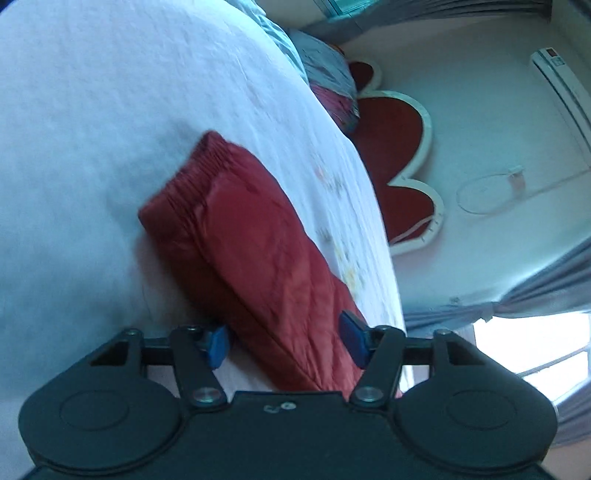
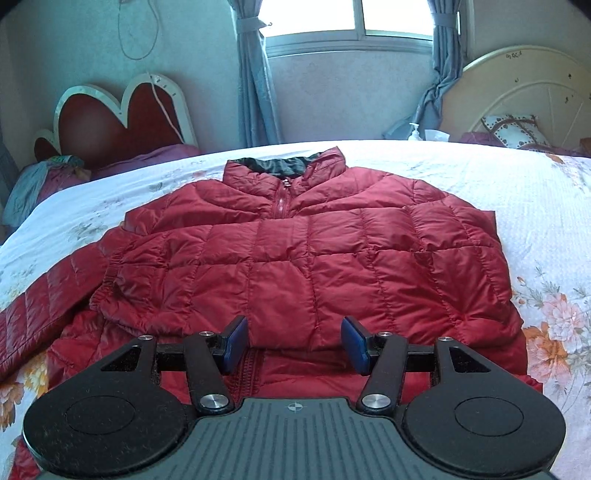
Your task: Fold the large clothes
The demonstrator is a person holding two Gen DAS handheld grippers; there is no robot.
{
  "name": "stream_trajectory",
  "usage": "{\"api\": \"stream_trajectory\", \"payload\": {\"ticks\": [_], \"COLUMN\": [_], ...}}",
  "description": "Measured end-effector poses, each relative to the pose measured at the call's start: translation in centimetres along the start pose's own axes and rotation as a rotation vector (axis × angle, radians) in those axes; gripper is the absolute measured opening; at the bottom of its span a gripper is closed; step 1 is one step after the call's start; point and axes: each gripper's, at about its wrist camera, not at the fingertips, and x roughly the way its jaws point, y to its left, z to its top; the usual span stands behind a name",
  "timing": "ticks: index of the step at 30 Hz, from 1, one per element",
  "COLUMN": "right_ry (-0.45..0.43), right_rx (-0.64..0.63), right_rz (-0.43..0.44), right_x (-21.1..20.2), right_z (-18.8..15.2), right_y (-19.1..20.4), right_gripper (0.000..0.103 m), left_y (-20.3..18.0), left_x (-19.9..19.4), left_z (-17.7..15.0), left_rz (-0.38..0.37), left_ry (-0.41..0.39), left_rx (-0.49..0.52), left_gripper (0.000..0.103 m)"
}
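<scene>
A red quilted puffer jacket (image 2: 314, 251) lies front-up on the bed, collar toward the far wall. One sleeve is folded across the chest; the other sleeve (image 2: 40, 306) stretches out to the left. My right gripper (image 2: 295, 343) is open and empty, just above the jacket's near hem. In the tilted left wrist view that sleeve (image 1: 251, 251) lies on the sheet with its elastic cuff (image 1: 181, 184) farthest away. My left gripper (image 1: 286, 341) is open, its blue pads either side of the sleeve without gripping it.
The bed has a white floral sheet (image 2: 546, 206). A red heart-shaped headboard (image 2: 122, 114) and crumpled clothes (image 2: 40, 177) are at the far left. A cream headboard with a pillow (image 2: 513, 129) is at the far right. A window with curtains (image 2: 347, 18) is behind.
</scene>
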Motion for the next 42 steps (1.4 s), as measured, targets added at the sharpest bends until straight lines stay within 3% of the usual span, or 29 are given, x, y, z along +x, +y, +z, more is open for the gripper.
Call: {"api": "stream_trajectory", "payload": {"ticks": [2,3,5,9,13,16,25,28,32,35,36,37,39,40,41,42], "right_ry": [0.002,0.003,-0.002,-0.023,-0.043,-0.054,-0.101,-0.111,-0.118,-0.118,-0.117,-0.116,-0.109,-0.108,-0.112,-0.127], "right_rx": [0.029,0.044,0.065,0.084,0.125,0.164,0.271,0.326,0.385,0.418,0.428,0.439,0.446,0.444,0.442,0.438], "right_rz": [-0.013,-0.017,-0.027,-0.050,-0.060,-0.055,-0.039,-0.039,-0.020,0.008,0.012,0.021,0.043,0.055,0.060,0.071], "right_x": [0.0,0.0,-0.3,-0.9,-1.4,-1.7,-3.4,-4.1,-4.8,-5.0,-5.1,-5.1,-5.0,-5.0,-5.0,-5.0], "right_z": [0.1,0.1,0.3,0.4,0.6,0.8,1.1,1.1,0.8,0.6,0.5,0.4,0.4,0.4,0.5,0.6], "right_y": [-0.5,-0.9,-1.6,-2.9,-4.3,-5.3,-8.5,-10.6,-13.2,-14.7,-15.0,-15.3,-15.7,-15.7,-15.6,-15.5], "right_gripper": [0.056,0.056,0.056,0.056,0.056,0.056,0.056,0.056,0.056,0.056,0.056,0.056,0.056,0.059,0.079,0.090], "left_y": [-0.4,-0.7,-1.8,-7.8,-14.9,-18.8,-23.6,-23.8,-24.3,-24.5,-24.7,-24.8,-24.8,-24.8,-25.0,-24.9], "left_x": [0.7,1.1,1.5,1.5,3.6,5.2,7.3,8.0,9.3,9.8,10.0,10.1,9.0,8.5,8.1,7.7], "left_z": [1.0,1.4,2.0,0.0,-5.9,-11.8,-28.3,-32.3,-36.5,-39.2,-39.6,-40.1,-40.1,-40.0,-39.6,-38.7], "left_rz": [0.040,0.056,0.043,-0.067,-0.199,-0.265,-0.426,-0.440,-0.423,-0.423,-0.421,-0.429,-0.471,-0.490,-0.503,-0.512], "left_ry": [-0.012,-0.012,-0.037,-0.066,0.054,0.161,0.448,0.526,0.565,0.619,0.647,0.662,0.651,0.625,0.615,0.611], "left_rx": [0.034,0.062,0.127,0.423,0.724,0.889,1.253,1.319,1.354,1.383,1.389,1.388,1.380,1.377,1.372,1.353], "left_gripper": [0.028,0.009,0.007,0.006,0.006,0.006,0.006,0.006,0.006,0.013,0.029,0.053,0.077,0.075,0.072,0.063]}}
